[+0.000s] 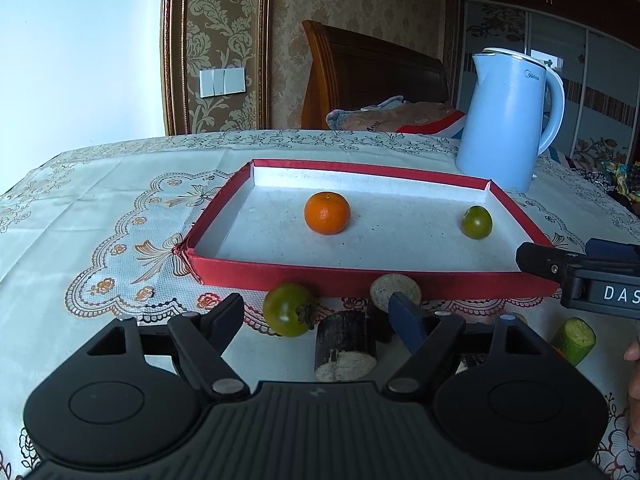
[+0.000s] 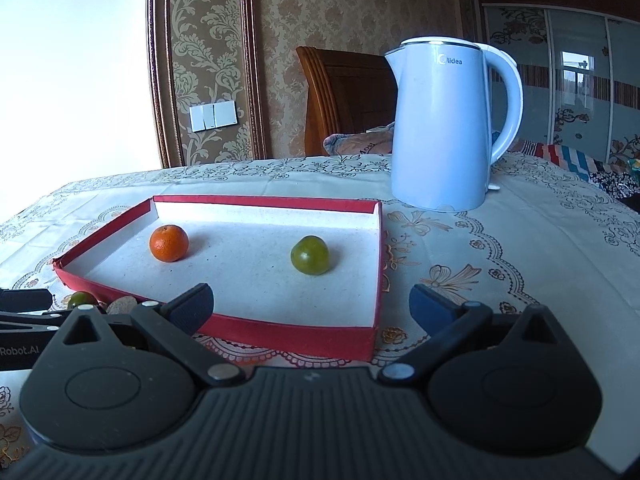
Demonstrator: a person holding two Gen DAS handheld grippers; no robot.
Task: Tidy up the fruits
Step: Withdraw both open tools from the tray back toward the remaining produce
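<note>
An orange mandarin [image 1: 327,213] and a small green tomato [image 1: 477,222] sit well apart inside a shallow red-walled tray [image 1: 360,278] on the table [image 1: 100,208], the mandarin towards the left, the tomato near the right wall; a second green tomato [image 1: 289,309] lies outside the tray, touching or just short of its near wall, between the spread fingers of the left hand-held gripper [image 1: 316,316], nearer the left finger, the pads not pressing on it; the jaws stand released, nothing grasped. Beside that tomato stand short dark-barked stalk pieces [image 1: 345,344], pale at the cut ends, one partly hidden behind the blue-padded right finger; a green cucumber stub [image 1: 576,338] shows at the lower right, its base cut off by the gripper body. The right hand-held gripper [image 2: 312,304] hangs released over the tray's near right corner, its fingers wide and empty; the tray's tomato lies ahead of it. A pale blue kettle [image 2: 436,128] stands behind the tray's right end. At the right edge of the left wrist view a fingertip [image 1: 633,350] is barely visible.
</note>
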